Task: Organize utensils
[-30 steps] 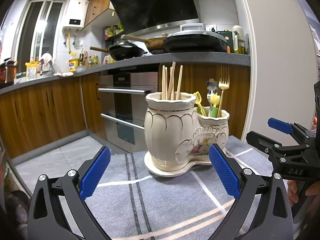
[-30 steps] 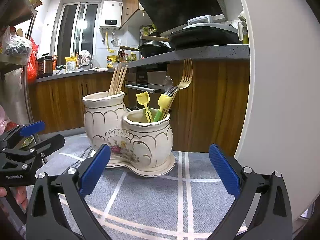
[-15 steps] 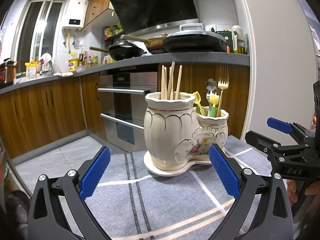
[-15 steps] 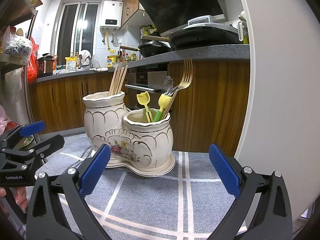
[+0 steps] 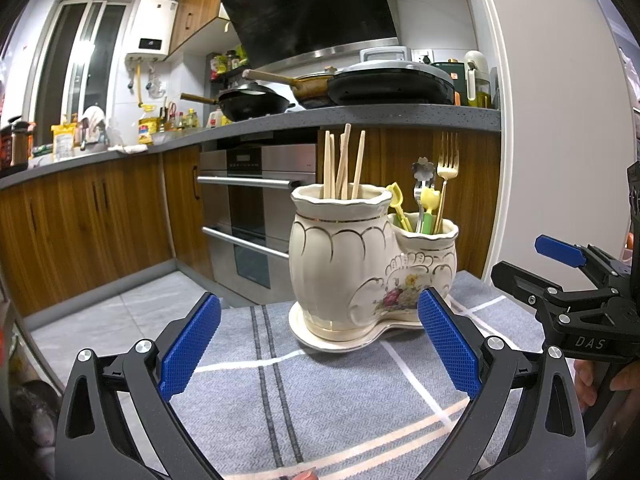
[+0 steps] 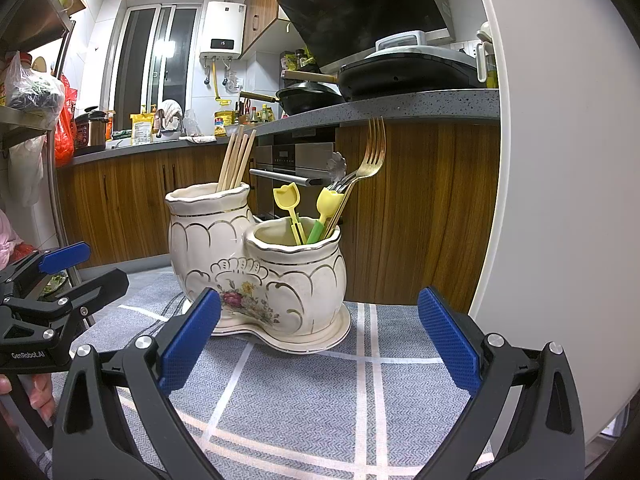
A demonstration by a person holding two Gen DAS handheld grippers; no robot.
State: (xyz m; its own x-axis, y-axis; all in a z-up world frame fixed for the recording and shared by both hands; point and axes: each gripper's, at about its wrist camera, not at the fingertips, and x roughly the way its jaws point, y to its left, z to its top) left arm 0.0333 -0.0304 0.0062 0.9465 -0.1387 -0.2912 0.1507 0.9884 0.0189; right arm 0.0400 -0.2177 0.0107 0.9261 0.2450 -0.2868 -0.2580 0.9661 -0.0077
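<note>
the holder [image 5: 360, 264] is a cream ceramic double pot with gilt lines and a painted flower spray, standing upright on its own shaped saucer on the grey checked cloth [image 5: 320, 400]. it sits toward the far edge of the cloth, close to the white wall [image 5: 560, 160]. its long axis runs from the tall pot to the short pot, roughly along that far edge.

the tall pot holds the chopsticks [image 5: 344, 164], a loose bundle standing nearly upright, tips fanning a little at the top. in the right wrist view they lean slightly to the right [image 6: 236, 160].

the short pot holds the gold fork [image 6: 370, 152], tines up, handle down, tilted away from the tall pot. beside it stand a flower-topped steel piece [image 6: 337, 164] and two yellow picks [image 6: 288, 200] with a green handle among them, all pointing up.

the left gripper [image 5: 318, 352] has its jaws wide apart with nothing between the blue pads, and points at the tall pot side from near the cloth. the right gripper [image 6: 318, 352] is likewise spread and empty, facing the short pot side. each shows at the edge of the other's view, apart from the holder.

behind, a counter [image 5: 360, 114] carries pans.
</note>
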